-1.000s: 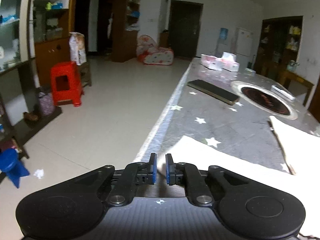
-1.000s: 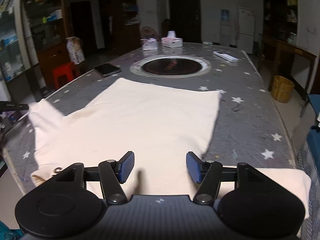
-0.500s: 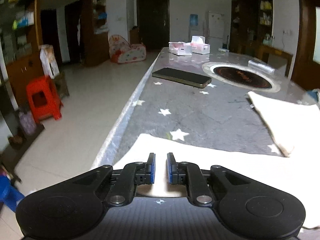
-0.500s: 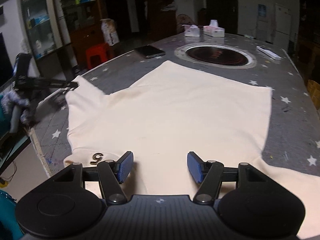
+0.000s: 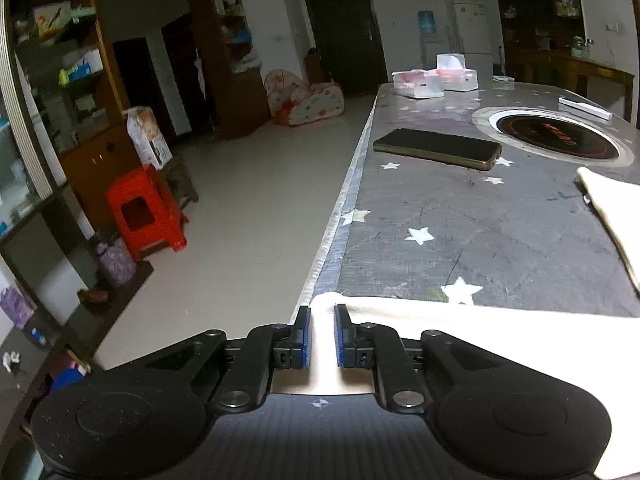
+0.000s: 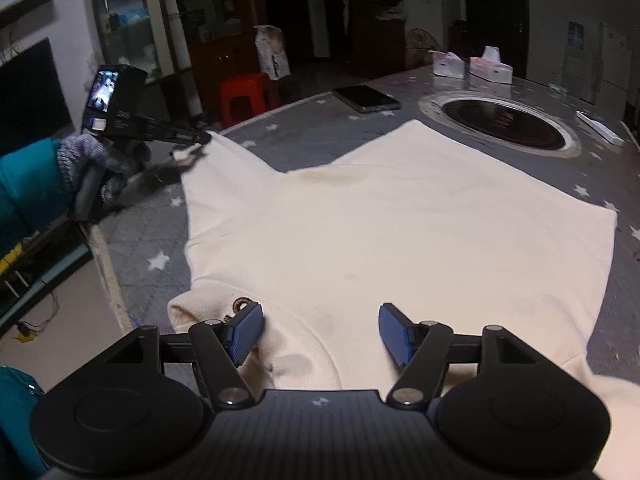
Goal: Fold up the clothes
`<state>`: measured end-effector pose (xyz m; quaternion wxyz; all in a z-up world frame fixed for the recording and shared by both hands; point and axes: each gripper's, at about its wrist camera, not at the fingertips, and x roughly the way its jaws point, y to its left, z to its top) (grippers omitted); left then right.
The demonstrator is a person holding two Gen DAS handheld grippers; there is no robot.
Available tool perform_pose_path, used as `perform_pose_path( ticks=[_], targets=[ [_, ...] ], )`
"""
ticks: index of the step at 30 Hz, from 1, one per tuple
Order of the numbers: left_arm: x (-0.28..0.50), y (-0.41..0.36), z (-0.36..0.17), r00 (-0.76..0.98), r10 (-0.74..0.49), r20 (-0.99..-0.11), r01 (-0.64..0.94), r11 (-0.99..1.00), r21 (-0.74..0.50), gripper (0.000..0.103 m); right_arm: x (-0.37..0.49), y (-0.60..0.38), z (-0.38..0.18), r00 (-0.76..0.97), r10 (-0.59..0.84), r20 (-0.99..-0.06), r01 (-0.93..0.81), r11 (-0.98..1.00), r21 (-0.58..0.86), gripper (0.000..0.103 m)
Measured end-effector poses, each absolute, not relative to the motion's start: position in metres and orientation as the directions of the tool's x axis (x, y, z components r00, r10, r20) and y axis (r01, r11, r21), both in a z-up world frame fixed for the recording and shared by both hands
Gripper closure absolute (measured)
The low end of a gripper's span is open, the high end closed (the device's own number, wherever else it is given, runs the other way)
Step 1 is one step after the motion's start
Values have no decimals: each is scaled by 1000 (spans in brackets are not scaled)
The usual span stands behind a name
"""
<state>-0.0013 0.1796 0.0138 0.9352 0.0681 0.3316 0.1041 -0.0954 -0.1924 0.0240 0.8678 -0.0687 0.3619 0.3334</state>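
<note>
A cream sweater (image 6: 400,240) lay spread flat on a grey table (image 5: 460,240) printed with white stars, its hem toward the round black hotplate (image 6: 506,124) sunk in the tabletop and its collar nearest the right wrist camera. Taking the hotplate as the landmark, the body of the garment sat just on the near side of it, without covering its rim.

The left gripper (image 5: 322,322) had its blue pads drawn nearly together on the end of the sweater's sleeve (image 5: 400,316), at the table's edge well on the near side of the hotplate. Cream cloth filled the narrow slot between the pads. In the right wrist view that same gripper (image 6: 200,138) appeared at the sleeve's tip, held by a hand in a knitted glove (image 6: 86,160) with a teal sleeve behind it.

The right gripper (image 6: 320,328) hung over the collar, on the opposite side of the garment from the hotplate. Its jaws stood wide apart and were opening. Cloth lay under and between them, but the pads did not press on it, though the left pad sat close beside the collar's rolled edge.

A dark phone (image 5: 438,148) lay just beside the hotplate, toward the table's edge. Two tissue boxes (image 5: 436,78) stood beyond the hotplate at the far end, and a white remote (image 5: 586,107) lay near its far rim. A red stool (image 5: 146,212) stood on the floor, well away from the hotplate.
</note>
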Motion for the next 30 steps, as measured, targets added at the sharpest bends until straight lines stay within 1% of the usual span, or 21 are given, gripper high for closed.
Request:
perform_pose_path(
  ticks=[4, 6, 8, 13, 15, 16, 17, 19, 20, 21, 23, 25, 27, 28, 29, 30],
  targets=[
    [0, 170, 30, 773, 177, -609, -107, 983, 150, 89, -87, -212, 35, 557, 510, -655, -583, 802, 129, 37],
    [2, 155, 39, 790, 124, -600, -53, 989, 134, 89, -78, -225, 40, 585, 482, -652, -546, 828, 123, 39],
    [7, 136, 46, 803, 59, -593, 11, 993, 114, 89, -64, -241, 46, 621, 437, -651, -494, 863, 108, 42],
    [37, 86, 50, 788, -102, -608, 157, 987, 38, 89, -21, -277, 55, 687, 329, -648, -380, 923, 65, 48],
    [51, 66, 48, 777, -143, -613, 203, 979, 30, 88, 0, -292, 54, 693, 296, -657, -331, 941, 75, 51],
    [59, 56, 47, 773, -159, -615, 224, 974, 29, 86, 11, -298, 53, 693, 283, -663, -310, 947, 81, 52],
    [67, 46, 46, 768, -175, -616, 244, 969, 29, 85, 21, -304, 51, 692, 271, -669, -291, 953, 85, 55],
    [83, 30, 41, 756, -191, -626, 268, 963, 30, 74, 39, -311, 48, 689, 251, -679, -266, 960, 85, 57],
    [91, 22, 39, 750, -196, -631, 278, 960, 32, 73, 46, -314, 46, 687, 244, -685, -259, 962, 83, 58],
    [98, 15, 36, 746, -199, -636, 286, 958, 36, 72, 55, -317, 43, 682, 237, -692, -251, 964, 83, 59],
    [110, 5, 30, 735, -204, -647, 302, 952, 43, 72, 71, -324, 36, 665, 238, -708, -238, 966, 101, 65],
    [122, -3, 23, 719, -201, -665, 314, 948, 53, 69, 84, -327, 29, 644, 247, -724, -232, 965, 122, 68],
    [132, -8, 17, 717, -194, -669, 313, 948, 62, 70, 92, -328, 24, 630, 256, -733, -234, 963, 135, 77],
    [135, -8, 17, 718, -198, -667, 314, 948, 57, 76, 95, -329, 23, 625, 260, -736, -236, 962, 139, 86],
    [138, -9, 17, 719, -202, -665, 314, 948, 52, 87, 98, -328, 22, 625, 259, -736, -239, 961, 136, 92],
    [140, -9, 17, 719, -204, -664, 315, 948, 50, 97, 101, -328, 22, 627, 259, -735, -242, 961, 132, 95]
  ],
)
